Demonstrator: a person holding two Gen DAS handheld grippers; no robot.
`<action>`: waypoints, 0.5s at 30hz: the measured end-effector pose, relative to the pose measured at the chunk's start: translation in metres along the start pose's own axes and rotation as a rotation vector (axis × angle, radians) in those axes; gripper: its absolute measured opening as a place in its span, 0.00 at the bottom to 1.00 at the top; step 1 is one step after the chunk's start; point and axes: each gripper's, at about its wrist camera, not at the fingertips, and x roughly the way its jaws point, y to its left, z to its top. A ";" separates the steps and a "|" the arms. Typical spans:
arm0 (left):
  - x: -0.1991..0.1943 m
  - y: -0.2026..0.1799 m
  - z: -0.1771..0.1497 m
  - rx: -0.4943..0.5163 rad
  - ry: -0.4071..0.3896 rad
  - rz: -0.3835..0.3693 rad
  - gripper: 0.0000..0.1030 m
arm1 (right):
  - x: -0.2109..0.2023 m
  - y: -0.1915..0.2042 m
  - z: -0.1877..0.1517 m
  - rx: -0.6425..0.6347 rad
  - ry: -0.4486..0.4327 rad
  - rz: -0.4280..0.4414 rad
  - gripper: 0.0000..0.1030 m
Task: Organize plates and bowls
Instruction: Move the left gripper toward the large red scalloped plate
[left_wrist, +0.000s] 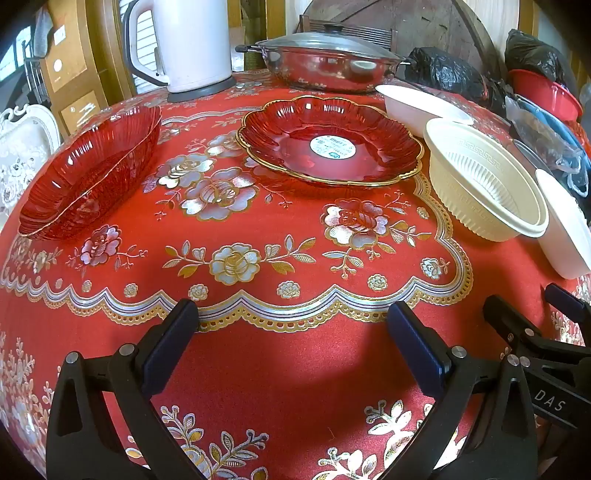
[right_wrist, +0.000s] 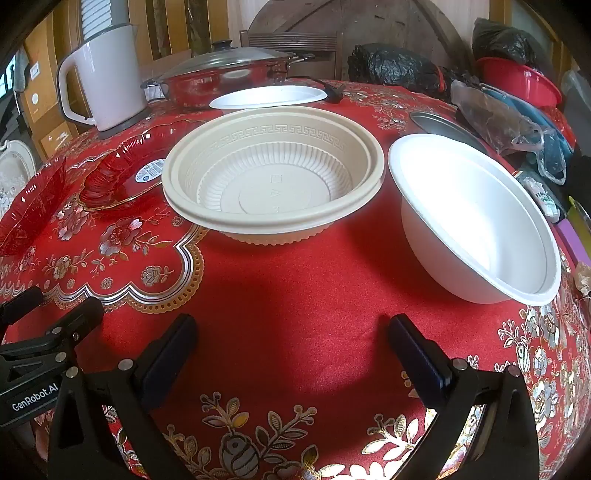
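Two red scalloped plates sit on the red floral tablecloth: one at the left (left_wrist: 88, 173), one with a round sticker at the centre back (left_wrist: 328, 142). A cream ribbed bowl (left_wrist: 487, 181) (right_wrist: 273, 173) stands right of it. One white bowl (right_wrist: 476, 218) sits at the right, another (right_wrist: 269, 96) behind the cream bowl. My left gripper (left_wrist: 291, 321) is open and empty above the near cloth. My right gripper (right_wrist: 291, 332) is open and empty, in front of the cream bowl; it shows in the left wrist view (left_wrist: 535, 314).
A white kettle (left_wrist: 192, 44) and a lidded steel pan (left_wrist: 328, 64) stand at the back. Black bags (right_wrist: 399, 66), a red basin (right_wrist: 524, 81) and plastic-wrapped items (right_wrist: 517, 125) crowd the right side. A grey dish (right_wrist: 443, 125) lies behind the right white bowl.
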 end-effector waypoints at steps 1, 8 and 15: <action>0.000 0.000 0.000 0.000 0.000 0.000 1.00 | 0.000 0.000 0.000 0.000 0.000 0.000 1.00; 0.000 0.000 0.000 0.000 0.000 0.000 1.00 | 0.004 -0.001 -0.001 0.000 -0.001 0.000 1.00; 0.000 0.000 0.000 0.000 0.000 0.000 1.00 | 0.007 -0.002 -0.002 0.000 -0.001 0.000 1.00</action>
